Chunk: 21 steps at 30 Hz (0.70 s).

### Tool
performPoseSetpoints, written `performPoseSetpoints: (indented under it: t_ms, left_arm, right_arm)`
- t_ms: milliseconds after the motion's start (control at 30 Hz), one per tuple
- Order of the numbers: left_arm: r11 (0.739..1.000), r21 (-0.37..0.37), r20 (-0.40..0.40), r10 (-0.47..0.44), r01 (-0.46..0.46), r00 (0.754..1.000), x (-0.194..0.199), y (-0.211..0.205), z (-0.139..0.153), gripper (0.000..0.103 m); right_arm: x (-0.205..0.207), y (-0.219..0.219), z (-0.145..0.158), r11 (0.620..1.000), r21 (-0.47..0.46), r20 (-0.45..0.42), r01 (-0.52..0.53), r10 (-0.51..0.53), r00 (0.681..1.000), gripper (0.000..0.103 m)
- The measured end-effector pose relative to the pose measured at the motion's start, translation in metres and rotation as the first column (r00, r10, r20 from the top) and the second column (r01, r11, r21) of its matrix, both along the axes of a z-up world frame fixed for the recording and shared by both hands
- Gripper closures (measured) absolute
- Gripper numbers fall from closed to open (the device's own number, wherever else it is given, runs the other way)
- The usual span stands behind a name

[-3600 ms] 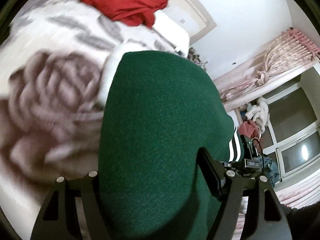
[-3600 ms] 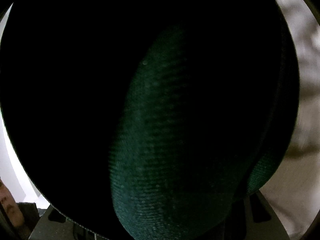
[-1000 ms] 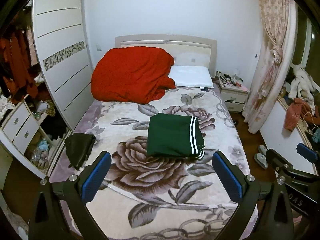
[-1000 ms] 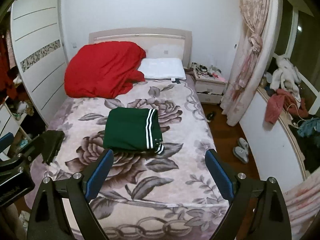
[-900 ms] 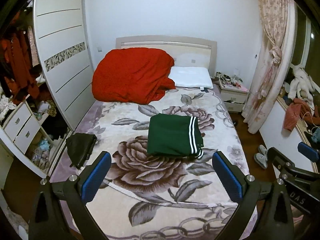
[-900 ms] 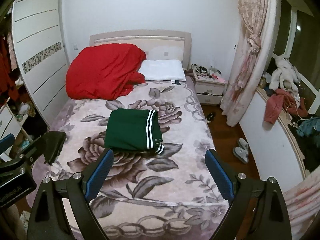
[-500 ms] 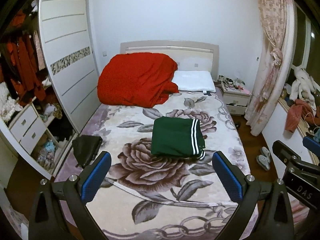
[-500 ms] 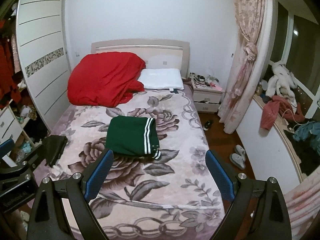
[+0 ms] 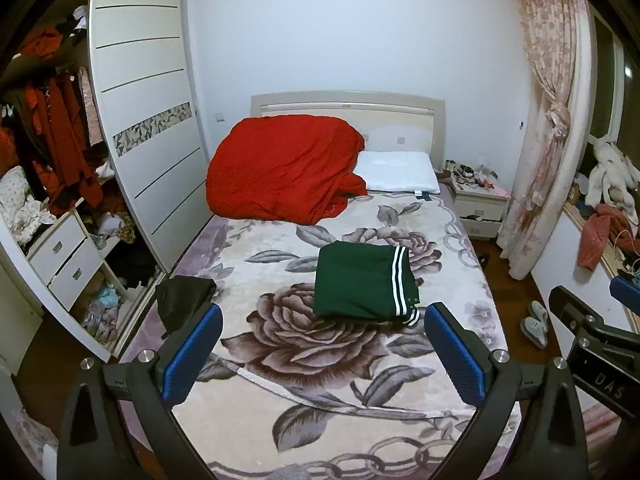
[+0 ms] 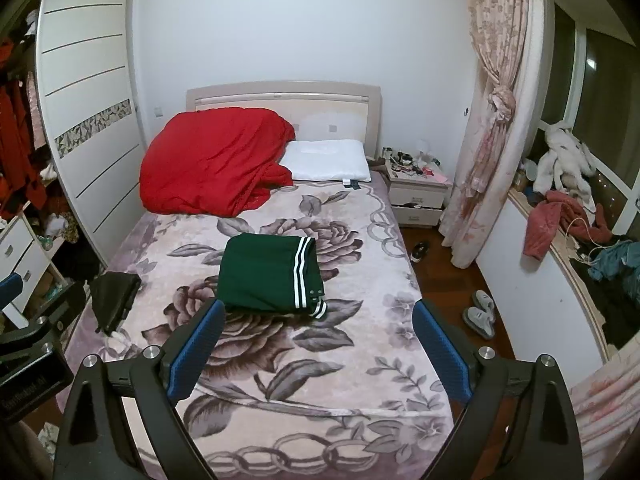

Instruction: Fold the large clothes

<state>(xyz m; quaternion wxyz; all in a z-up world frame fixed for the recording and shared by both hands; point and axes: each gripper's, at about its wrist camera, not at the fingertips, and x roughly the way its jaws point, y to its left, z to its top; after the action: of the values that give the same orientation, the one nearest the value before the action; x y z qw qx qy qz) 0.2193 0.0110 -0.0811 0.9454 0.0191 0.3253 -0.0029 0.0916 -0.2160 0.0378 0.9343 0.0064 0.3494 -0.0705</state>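
Observation:
A dark green garment with white stripes [image 9: 362, 280] lies folded into a neat rectangle in the middle of the bed [image 9: 280, 400]; it also shows in the right wrist view [image 10: 268, 274]. My left gripper [image 9: 320, 344] is open and empty, held well back from the foot of the bed. My right gripper [image 10: 318, 340] is open and empty too, at a similar distance. A small dark folded garment [image 9: 182, 300] lies at the bed's left edge, also in the right wrist view [image 10: 114, 292].
A red duvet [image 9: 284, 172] and a white pillow [image 9: 396, 176] lie at the headboard. A wardrobe [image 9: 148, 132] with open drawers stands left. A nightstand [image 10: 418, 196], a curtain [image 10: 492, 120], slippers [image 10: 482, 312] and a cluttered ledge [image 10: 568, 216] are right.
Both grippers let go of the green garment, opened, and drew far back from the bed. Over the last second they pulled back and rose a little more.

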Motion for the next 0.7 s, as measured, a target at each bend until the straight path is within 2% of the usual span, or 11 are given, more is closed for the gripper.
performPoseSetpoints:
  t_ms: [500,700]
  left_arm:
    - [1.0,-0.004,0.005,0.006,-0.006,1.0,-0.0056,0.0028,-0.0014,0.0]
    - [1.0,-0.007,0.009,0.014,-0.014,1.0,-0.0028,-0.0003,0.0033,0.0]
  right_arm:
    - [-0.0025,0.0002,-0.0023,1.0,0.002,0.001,0.003,-0.003,1.0,0.006]
    - [0.0055,0.0031,0.0074,1.0,0.002,0.003,-0.013,0.013,1.0,0.006]
